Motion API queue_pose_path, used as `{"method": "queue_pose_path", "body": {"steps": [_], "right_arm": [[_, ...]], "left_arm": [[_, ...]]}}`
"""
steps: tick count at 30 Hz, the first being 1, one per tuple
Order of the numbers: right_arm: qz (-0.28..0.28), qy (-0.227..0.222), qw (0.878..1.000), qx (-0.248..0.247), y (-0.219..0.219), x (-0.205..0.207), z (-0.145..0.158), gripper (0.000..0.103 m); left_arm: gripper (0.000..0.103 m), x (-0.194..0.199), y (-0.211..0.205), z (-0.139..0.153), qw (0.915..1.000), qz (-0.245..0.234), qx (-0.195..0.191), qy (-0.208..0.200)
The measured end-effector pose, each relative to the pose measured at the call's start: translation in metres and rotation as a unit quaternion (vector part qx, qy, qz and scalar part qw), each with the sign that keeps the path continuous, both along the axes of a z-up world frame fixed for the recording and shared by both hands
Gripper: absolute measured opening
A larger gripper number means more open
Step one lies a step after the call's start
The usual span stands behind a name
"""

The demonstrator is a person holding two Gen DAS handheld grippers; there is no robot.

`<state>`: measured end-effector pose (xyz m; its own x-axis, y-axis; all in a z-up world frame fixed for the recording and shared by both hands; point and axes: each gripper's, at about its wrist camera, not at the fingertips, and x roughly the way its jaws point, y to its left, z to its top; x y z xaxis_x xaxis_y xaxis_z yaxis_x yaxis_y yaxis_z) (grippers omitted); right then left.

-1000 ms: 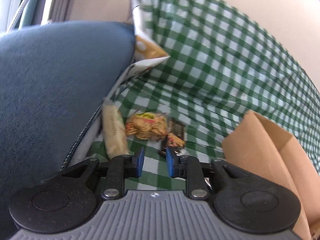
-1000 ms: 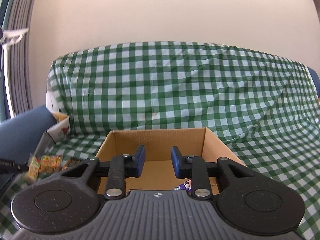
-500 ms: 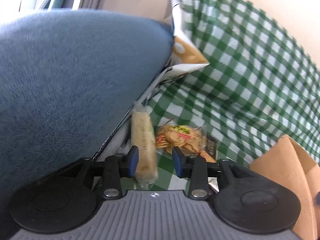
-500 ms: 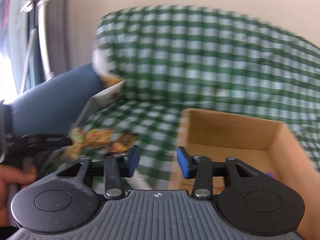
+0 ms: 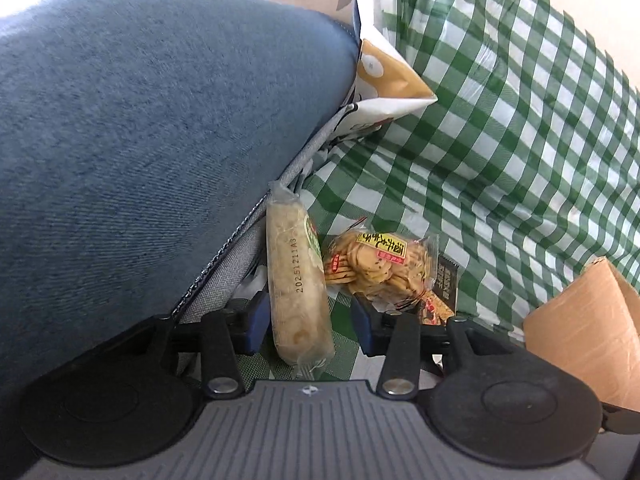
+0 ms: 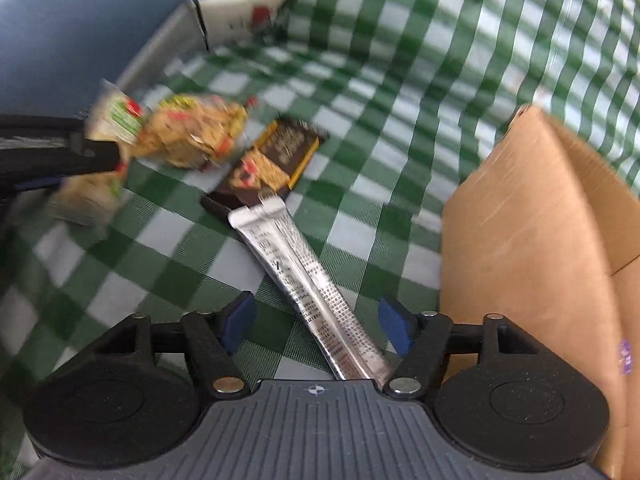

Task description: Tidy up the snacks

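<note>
Snacks lie in a little pile on the green checked cloth (image 5: pixel 500 152), close to the blue cushion (image 5: pixel 140 140). My left claw (image 5: pixel 308 324) is right over the long pale snack bar (image 5: pixel 298 284). The bar lies between my two blue pads, pointing away from me, the same way my claw points. My jaws are opening and the pads do not press on the bar yet — one pad is close beside it, the other has a gap. So this bar is mine to take with the left claw.

Just beside it sits the cracker bag (image 5: pixel 380 268), and past that the dark wrapped bar (image 5: pixel 444 292).

My right claw (image 6: pixel 316 326) is over the silver stick pack (image 6: pixel 304 276). The stick lies slanted between my pads, with its far end touching the dark bar. These jaws are opening too, wide, and they touch nothing.

A tall white and gold bag (image 5: pixel 384 76) leans against the cushion, farther back.

The cardboard box (image 6: pixel 532 248) stands on my right, near the right claw. I think the snacks go in there. I cannot see its inside from here — only a small purple bit at the edge.
</note>
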<state>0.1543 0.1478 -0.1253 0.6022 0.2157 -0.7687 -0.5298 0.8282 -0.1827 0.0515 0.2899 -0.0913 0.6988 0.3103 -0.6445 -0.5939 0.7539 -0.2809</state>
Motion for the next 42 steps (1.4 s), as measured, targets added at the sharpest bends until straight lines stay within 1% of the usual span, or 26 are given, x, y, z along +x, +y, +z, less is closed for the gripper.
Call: {"method": "queue_pose_path", "body": {"steps": [1, 3, 4, 6, 8, 10, 11, 12, 14, 19, 23, 26, 30, 34, 36, 38, 40, 42], "right_arm": [[-0.005, -0.005, 1.0, 0.004, -0.002, 0.002, 0.0, 0.08], [-0.006, -0.002, 1.0, 0.012, -0.004, 0.006, 0.0, 0.081], [-0.003, 0.0, 1.0, 0.015, -0.003, 0.007, -0.001, 0.079], [0.011, 0.005, 1.0, 0.025, -0.004, 0.006, -0.001, 0.069], [0.031, 0.015, 0.999, 0.041, -0.004, 0.005, 0.0, 0.044], [0.048, 0.022, 0.997, 0.048, -0.003, 0.001, 0.002, 0.028], [0.055, 0.025, 0.997, 0.05, -0.002, -0.001, 0.002, 0.017], [0.058, 0.028, 0.996, 0.053, -0.002, -0.003, 0.004, 0.011], [0.057, 0.031, 0.996, 0.069, -0.003, -0.009, 0.014, 0.01], [0.069, 0.021, 0.992, 0.101, -0.015, -0.043, 0.044, 0.01], [0.07, 0.021, 0.992, 0.108, -0.038, -0.079, 0.052, 0.01], [0.076, 0.02, 0.991, 0.105, -0.057, -0.108, 0.049, 0.01], [0.091, 0.02, 0.991, 0.101, -0.084, -0.14, 0.042, 0.01], [0.095, 0.035, 0.988, 0.116, -0.108, -0.158, 0.032, 0.01], [0.092, 0.032, 0.988, 0.117, -0.118, -0.167, 0.022, 0.01], [0.083, 0.038, 0.989, 0.119, -0.125, -0.173, 0.012, 0.01], [0.073, 0.035, 0.99, 0.112, -0.125, -0.174, 0.005, 0.01], [0.058, 0.038, 0.991, 0.115, -0.126, -0.171, 0.0, 0.01]], "left_arm": [[0.048, 0.001, 0.0, -0.001, 1.0, 0.0, 0.001, 0.002], [0.048, 0.002, 0.0, -0.002, 1.0, -0.001, 0.003, 0.005], [0.047, 0.003, 0.001, -0.003, 1.0, -0.002, 0.004, 0.007], [0.034, 0.005, 0.002, -0.004, 0.9999, 0.002, 0.005, 0.013], [0.033, 0.004, 0.003, -0.005, 0.9999, 0.002, 0.002, 0.013], [0.03, 0.001, 0.001, -0.003, 0.9999, 0.001, 0.011, 0.012], [0.029, 0.0, 0.0, -0.002, 0.9998, 0.0, 0.017, 0.012], [0.029, -0.002, -0.002, -0.001, 0.9997, -0.003, 0.023, 0.012], [0.029, -0.007, -0.003, 0.002, 0.9996, -0.009, 0.027, 0.008], [0.028, -0.02, -0.005, 0.006, 0.9998, -0.016, 0.012, 0.0], [0.028, -0.039, -0.011, 0.016, 0.9996, -0.022, -0.006, -0.016], [0.028, -0.058, -0.022, 0.023, 0.9984, -0.036, -0.029, -0.033], [0.028, -0.085, -0.046, 0.022, 0.9941, -0.064, -0.076, -0.042], [0.028, -0.108, -0.072, 0.017, 0.9877, -0.105, -0.112, -0.026], [0.028, -0.114, -0.077, 0.014, 0.9824, -0.127, -0.136, -0.019], [0.028, -0.117, -0.079, 0.006, 0.9758, -0.142, -0.166, -0.005], [0.028, -0.123, -0.08, -0.005, 0.9717, -0.138, -0.191, 0.013], [0.029, -0.123, -0.086, -0.012, 0.9712, -0.133, -0.196, 0.024]]}}
